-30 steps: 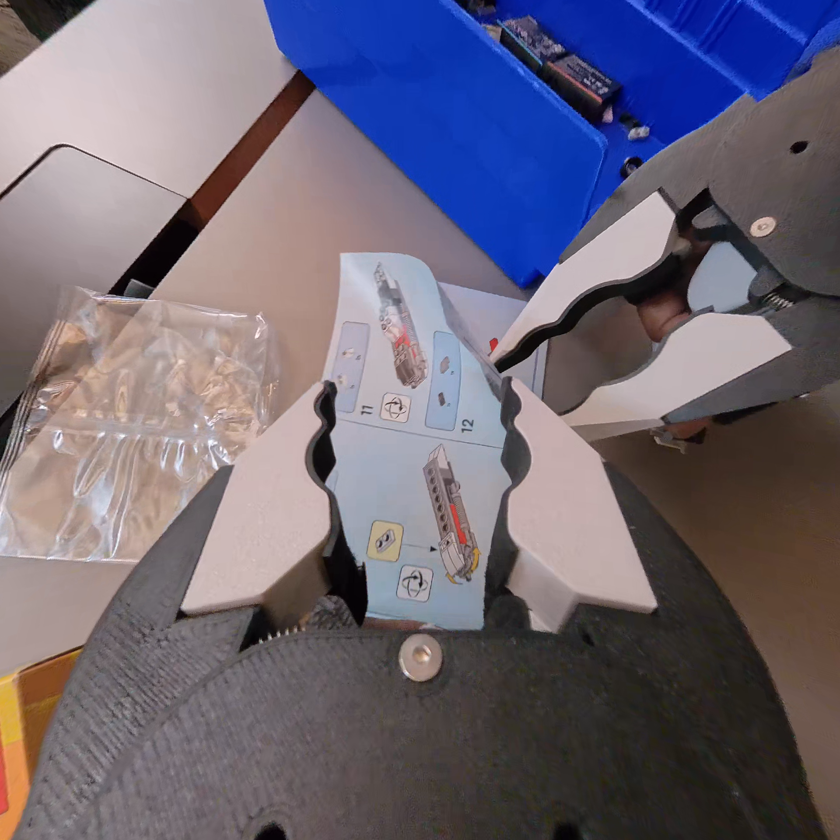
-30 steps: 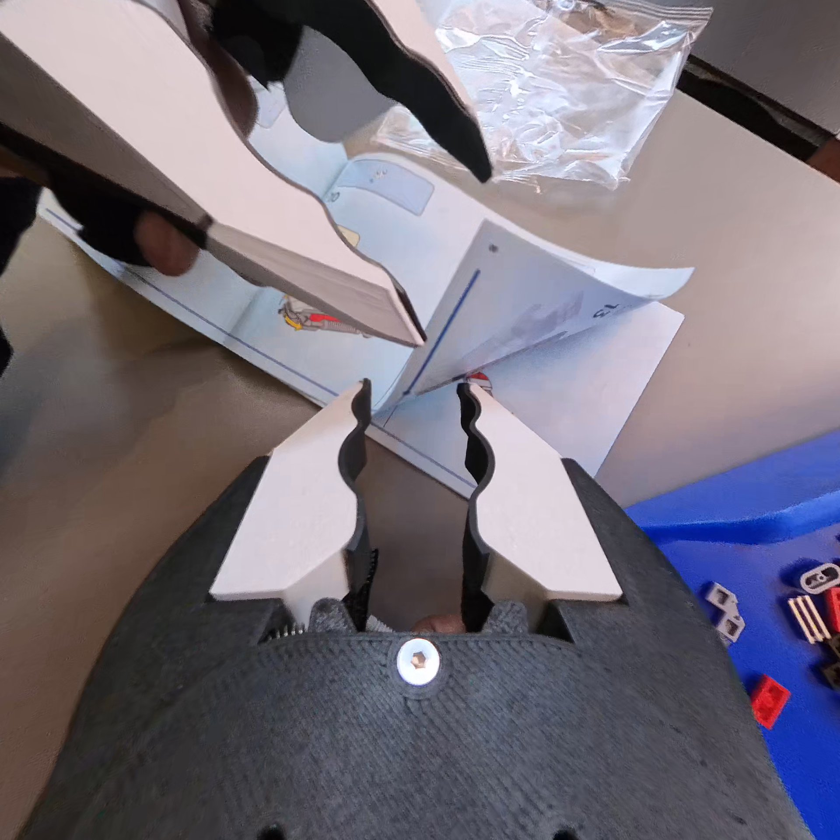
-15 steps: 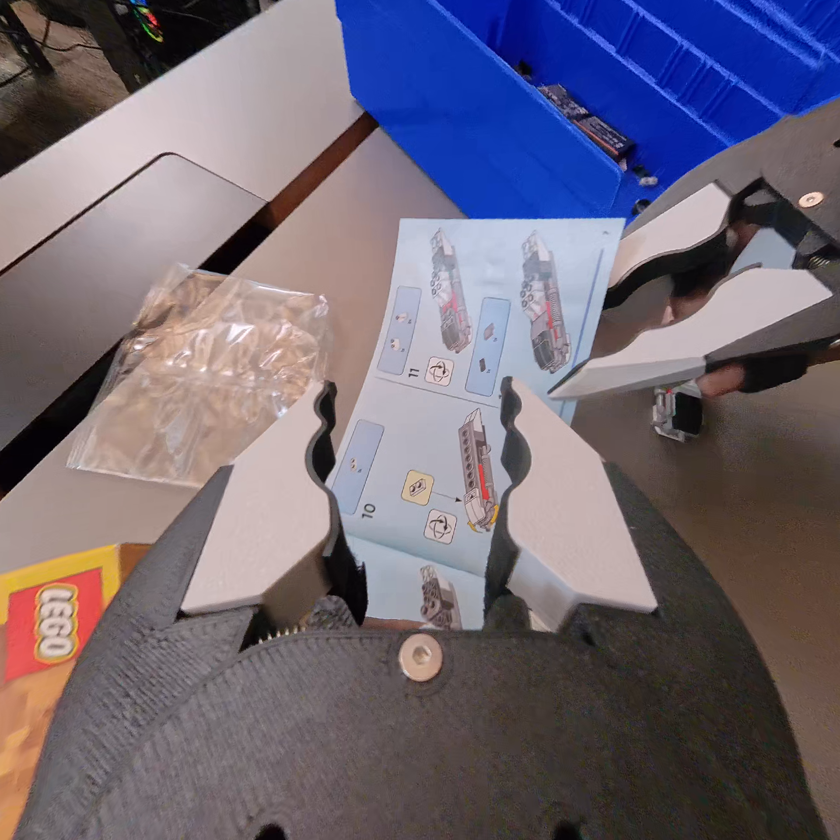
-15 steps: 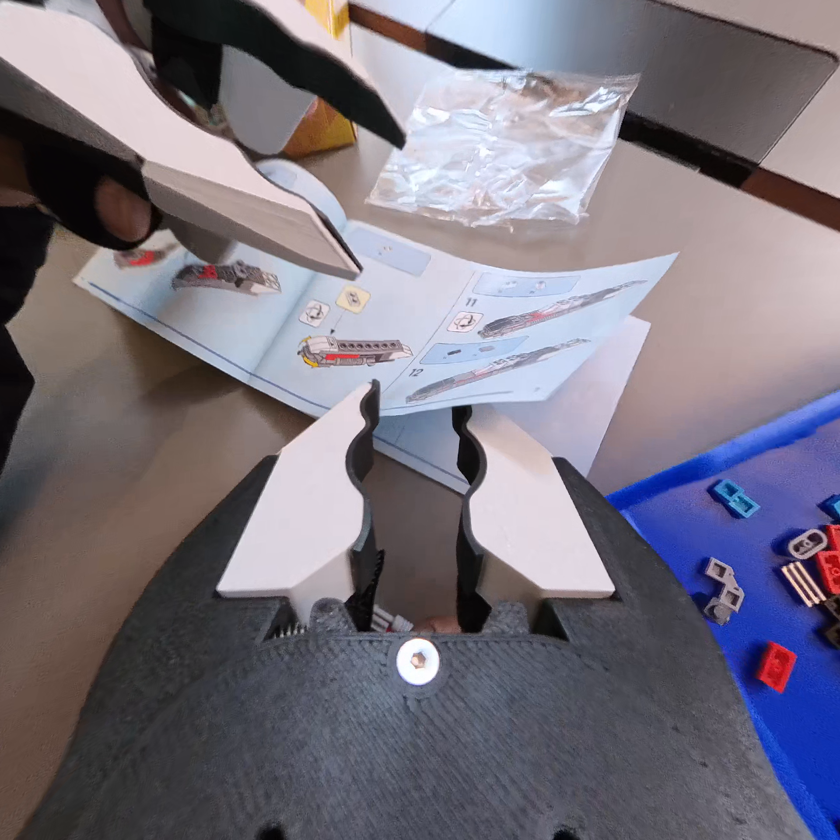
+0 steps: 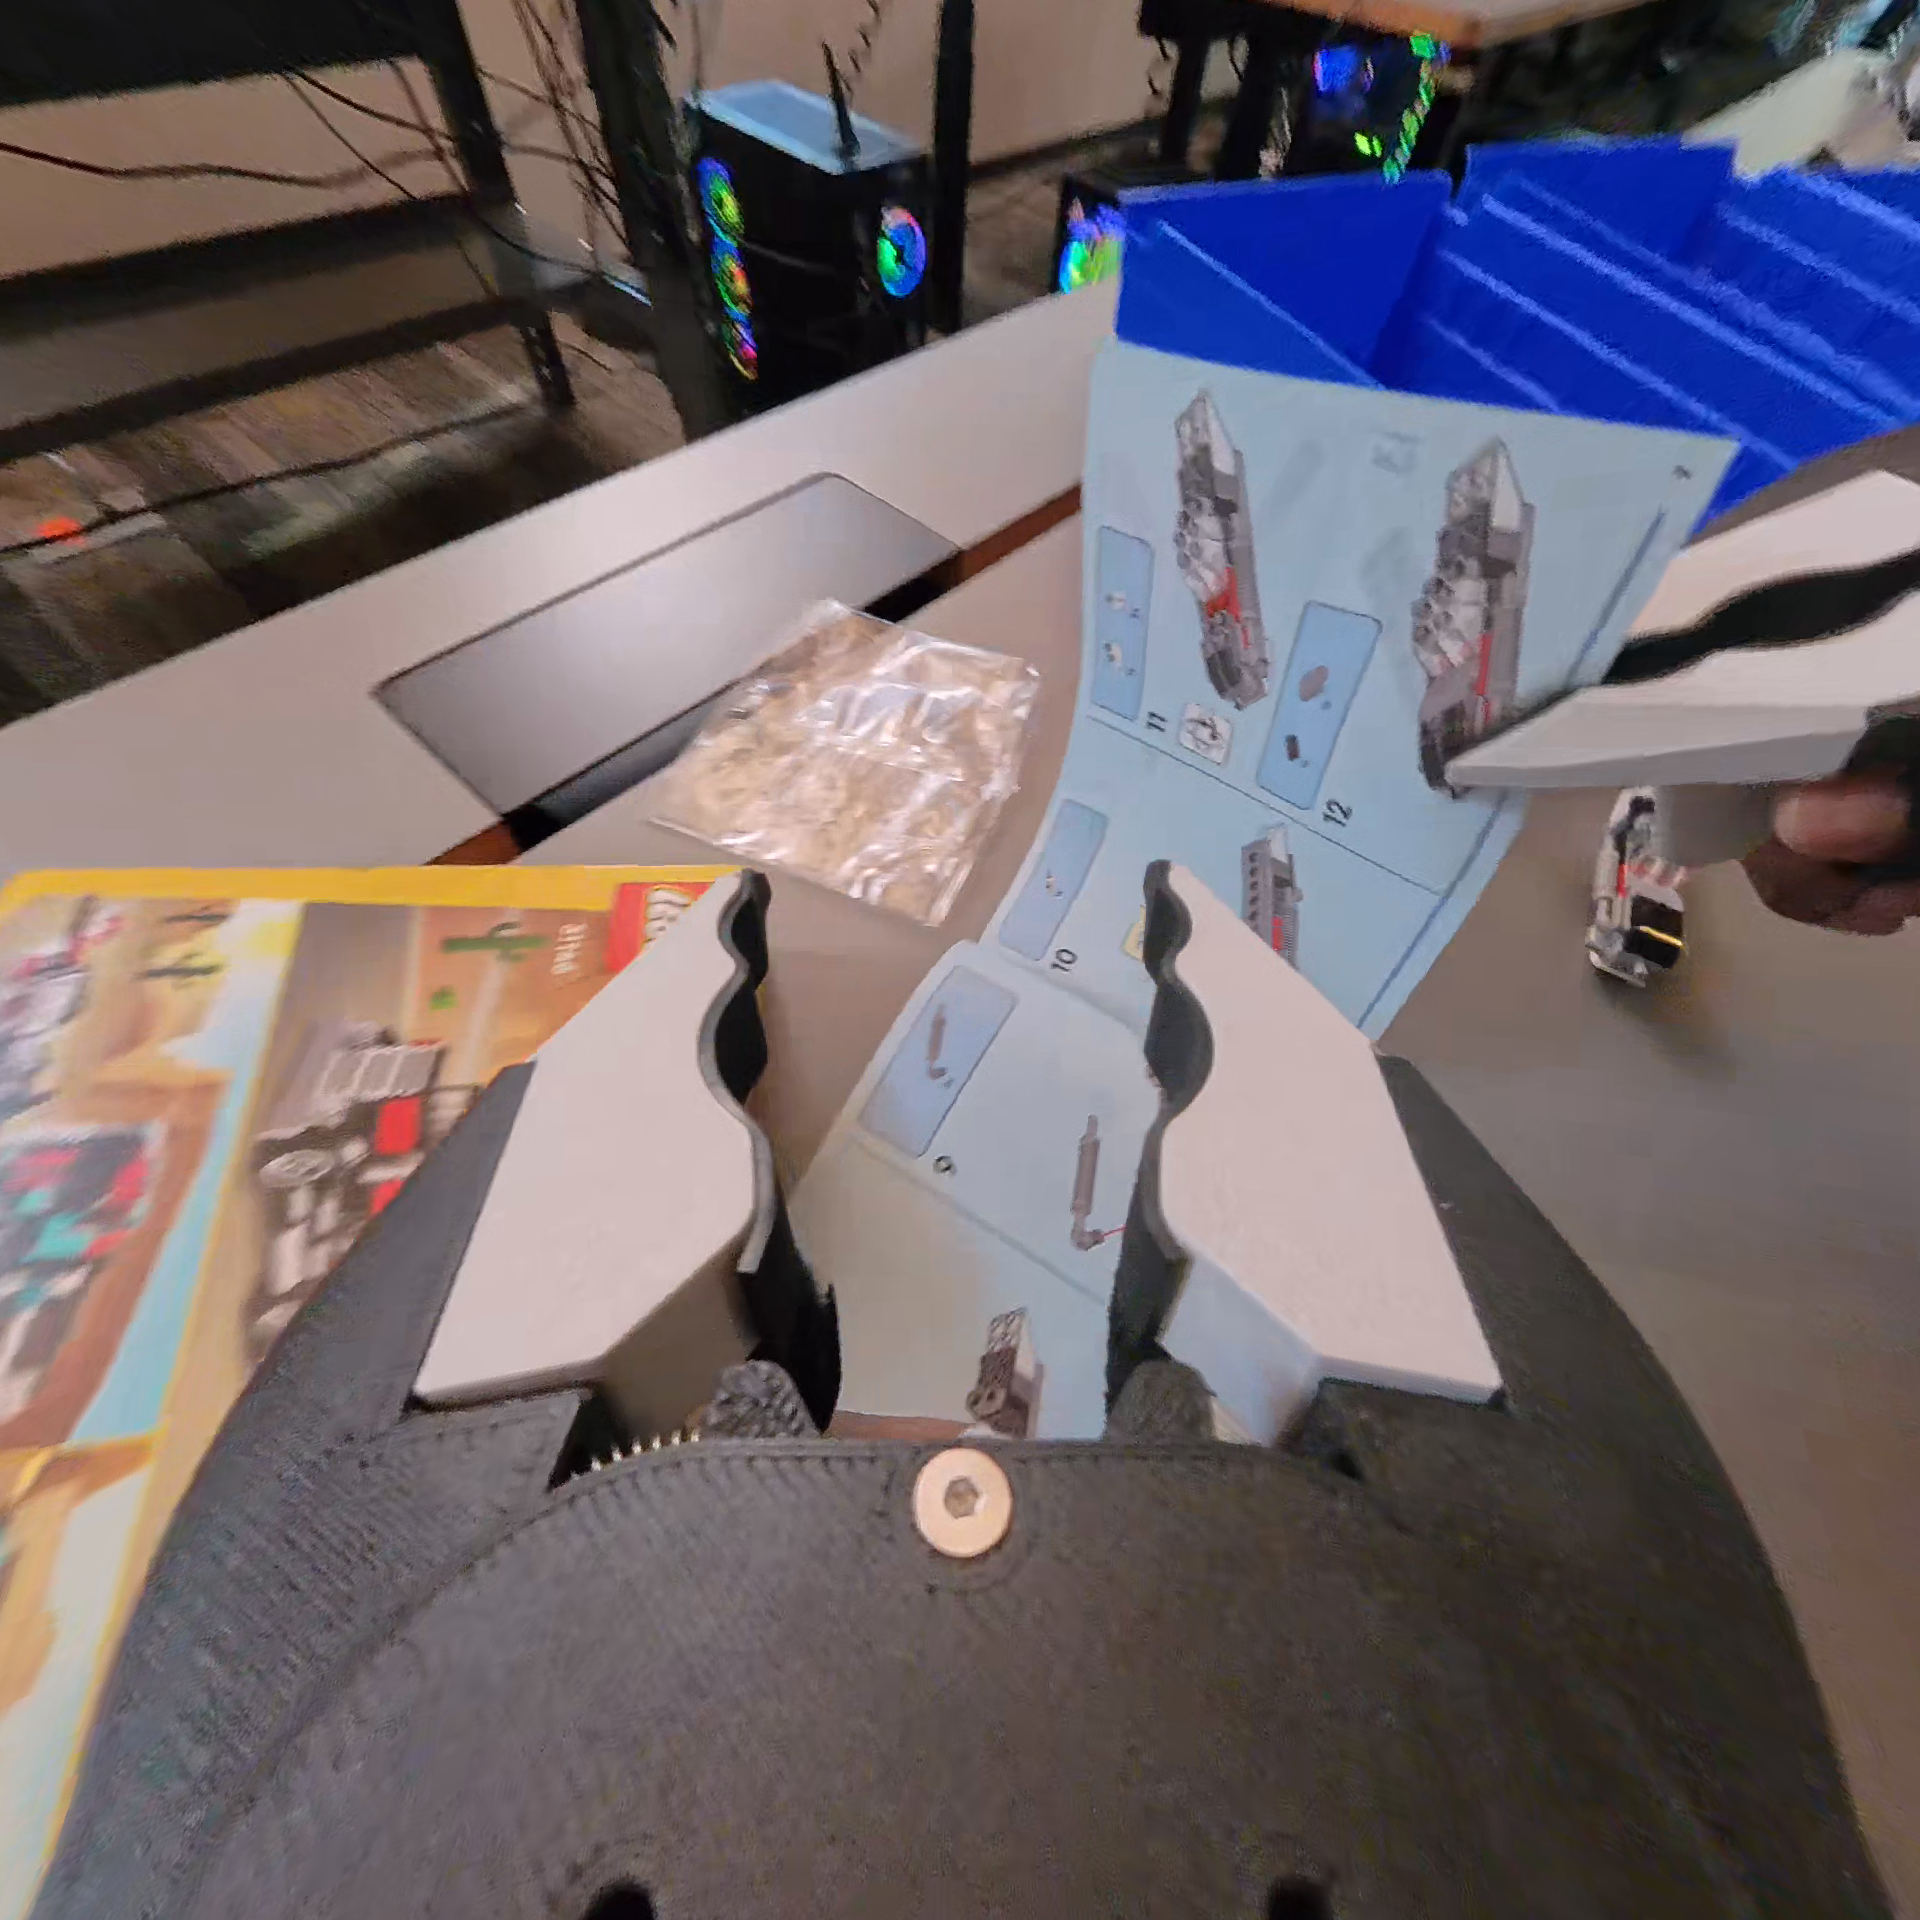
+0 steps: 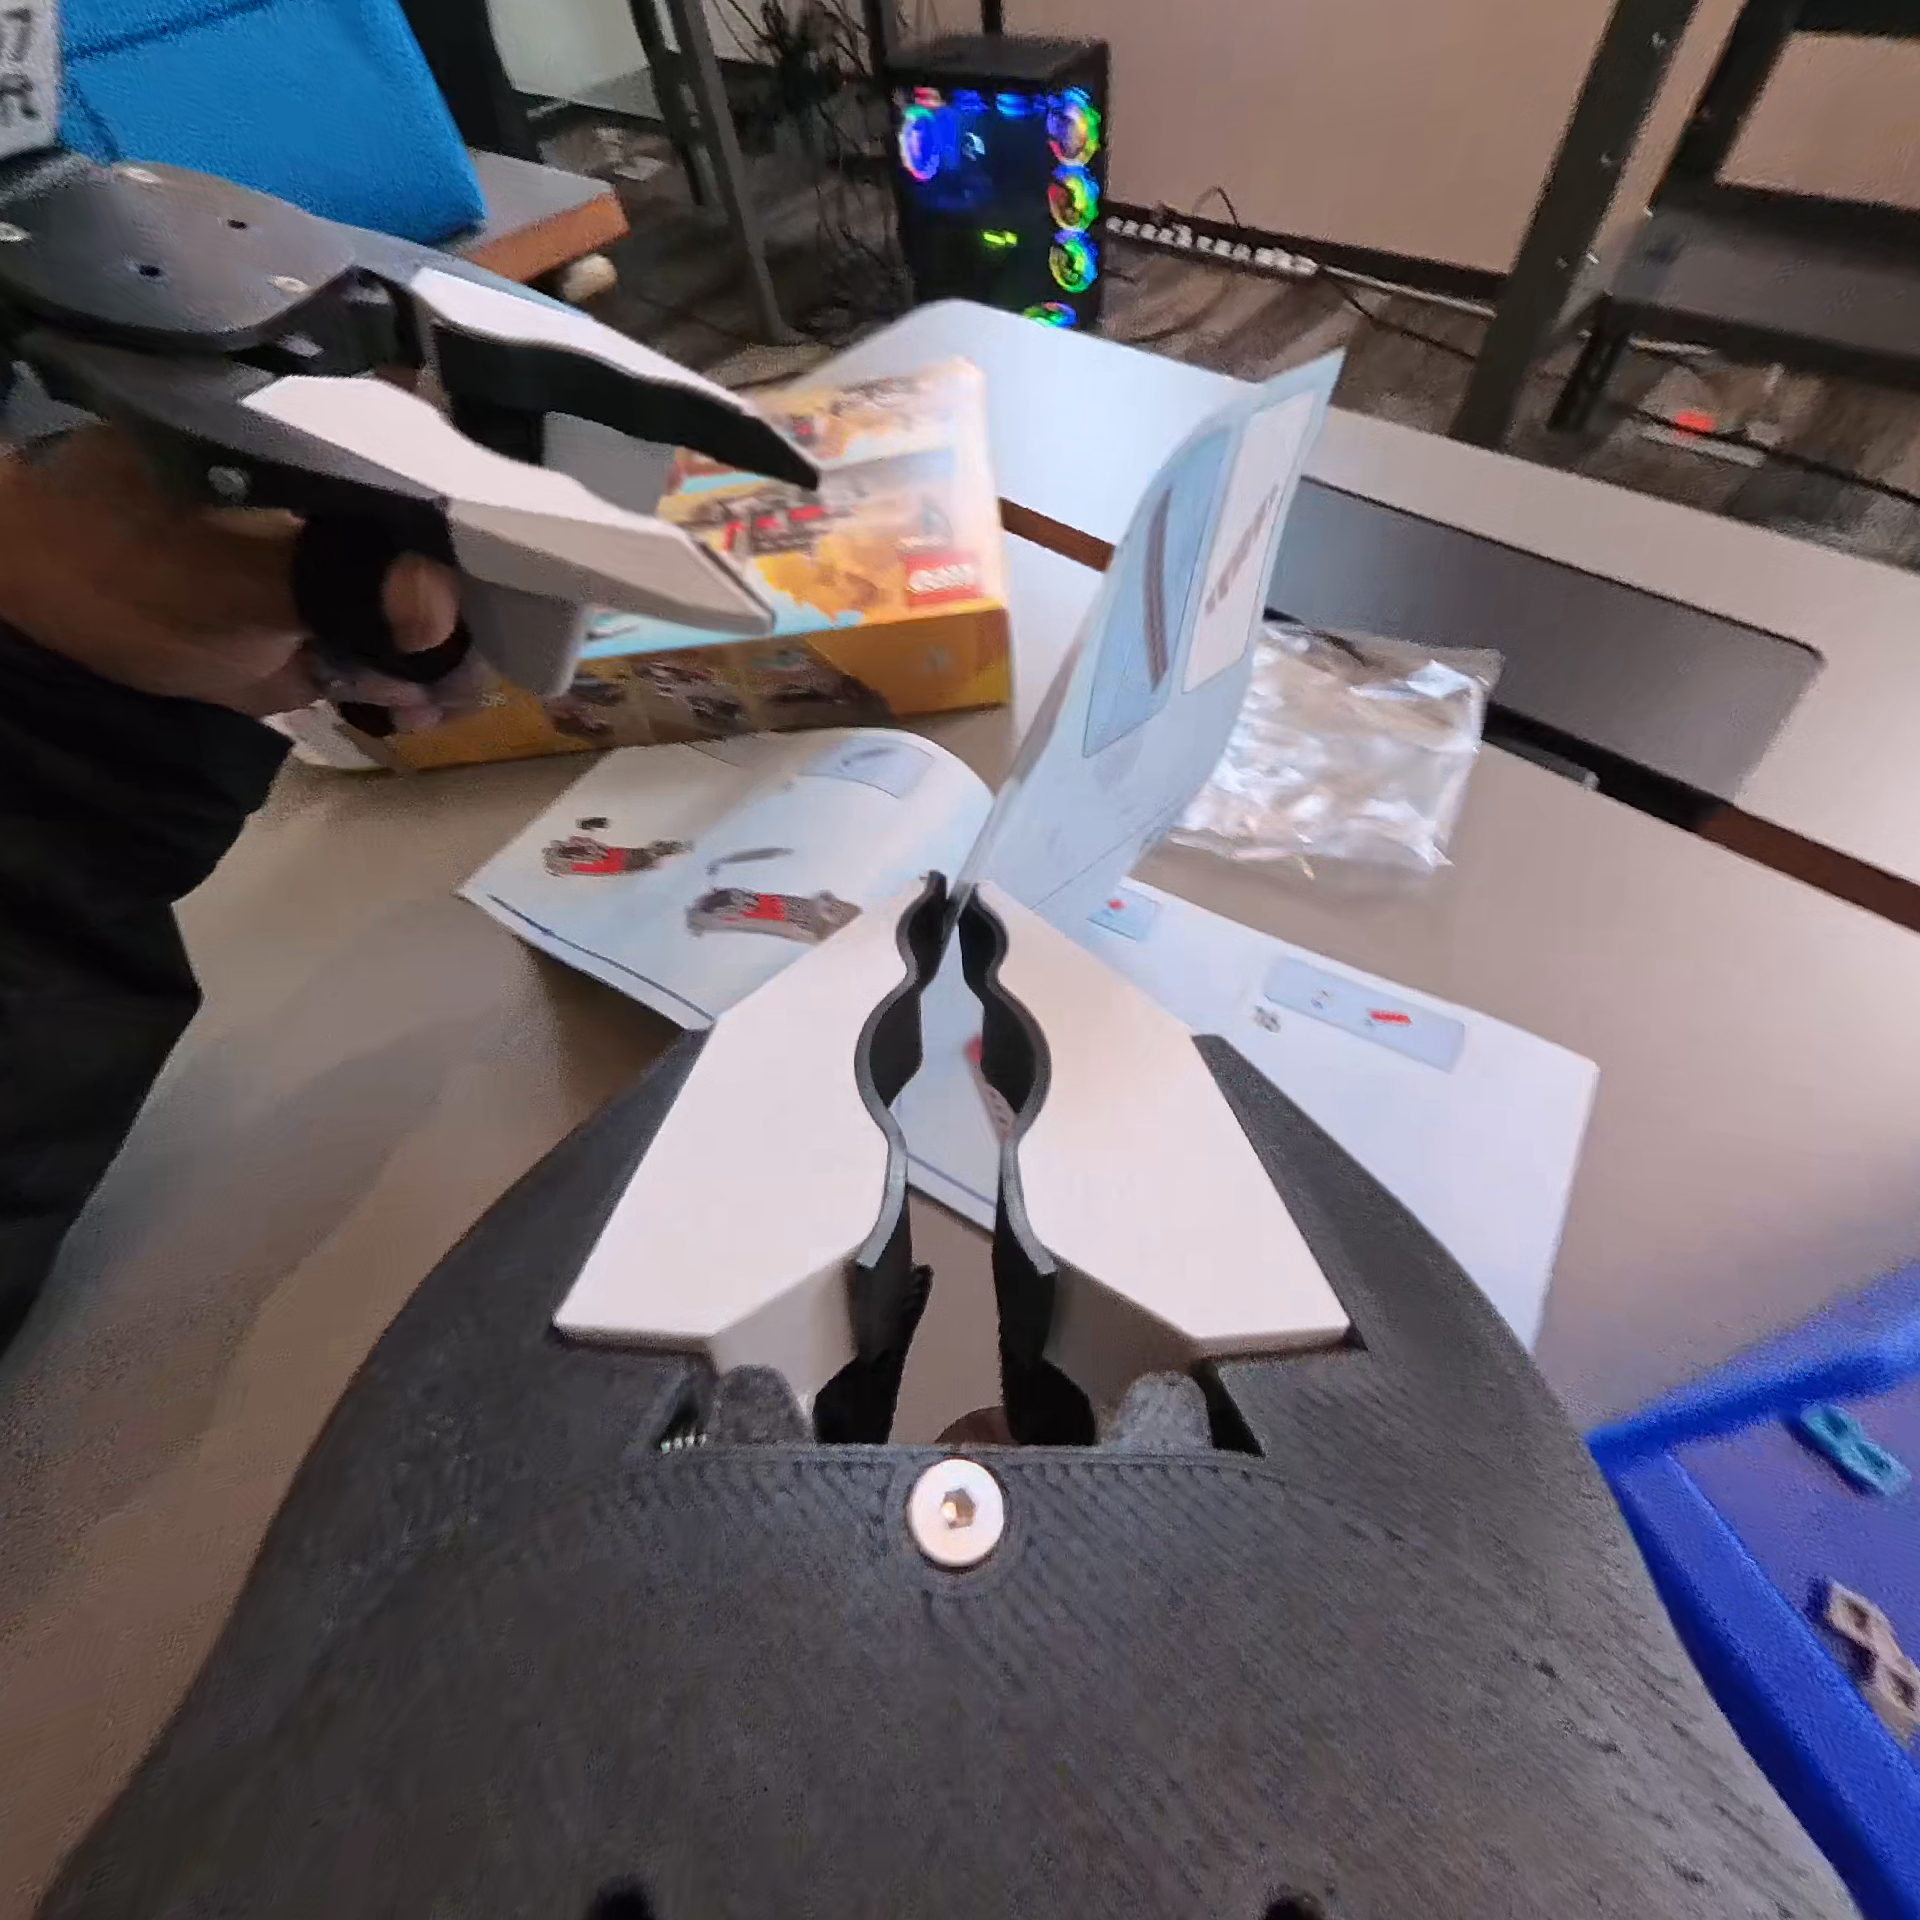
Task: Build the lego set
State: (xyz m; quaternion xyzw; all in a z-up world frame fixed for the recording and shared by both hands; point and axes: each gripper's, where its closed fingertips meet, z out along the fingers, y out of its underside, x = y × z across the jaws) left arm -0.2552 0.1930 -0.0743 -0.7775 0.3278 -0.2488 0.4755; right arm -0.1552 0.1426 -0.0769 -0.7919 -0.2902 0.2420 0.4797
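Worktop (image 5: 1662, 1195): matte grey-beige surface before me, with a brown edge strip where it meets the next section. Adjoining desk (image 5: 312, 727): same grey top, with a darker grey inset panel (image 5: 665, 644) of rounded corners set flush in it. Floor (image 5: 312, 436): dark wood-look planks, blurred. Computer tower (image 6: 997, 177): black case standing on the floor beyond the desks, with rings of rainbow fan lights. A second lit tower (image 5: 810, 229) stands under a far bench. Table legs (image 6: 1558, 208): dark metal posts. Wall (image 6: 1299, 114): plain beige. Power strip (image 6: 1216, 249): white, lying along the floor by the wall, cables trailing. Light: even, indoor.
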